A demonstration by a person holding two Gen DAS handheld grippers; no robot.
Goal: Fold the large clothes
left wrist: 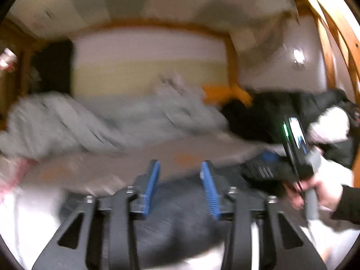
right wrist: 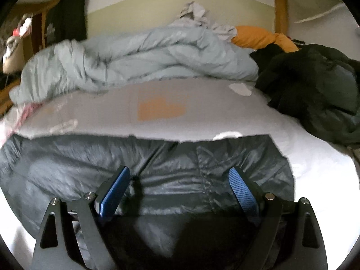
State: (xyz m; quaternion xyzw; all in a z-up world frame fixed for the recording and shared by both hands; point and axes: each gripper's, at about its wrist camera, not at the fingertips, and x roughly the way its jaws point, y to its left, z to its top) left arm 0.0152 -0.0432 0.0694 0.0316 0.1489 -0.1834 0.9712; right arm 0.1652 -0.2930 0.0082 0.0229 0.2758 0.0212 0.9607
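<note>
Jacket (right wrist: 157, 171) dark grey, shiny, spread flat on bed (right wrist: 315, 155) (creased, quilted).

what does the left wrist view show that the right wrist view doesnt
Only the left wrist view: a hand holding the right gripper, plus the left gripper, nothing between its pads.

Only the right wrist view: the dark grey jacket spread flat, sharp, and an orange patch on the sheet.

Both: the pale blue duvet, the black clothes pile, and the white bed sheet.
</note>
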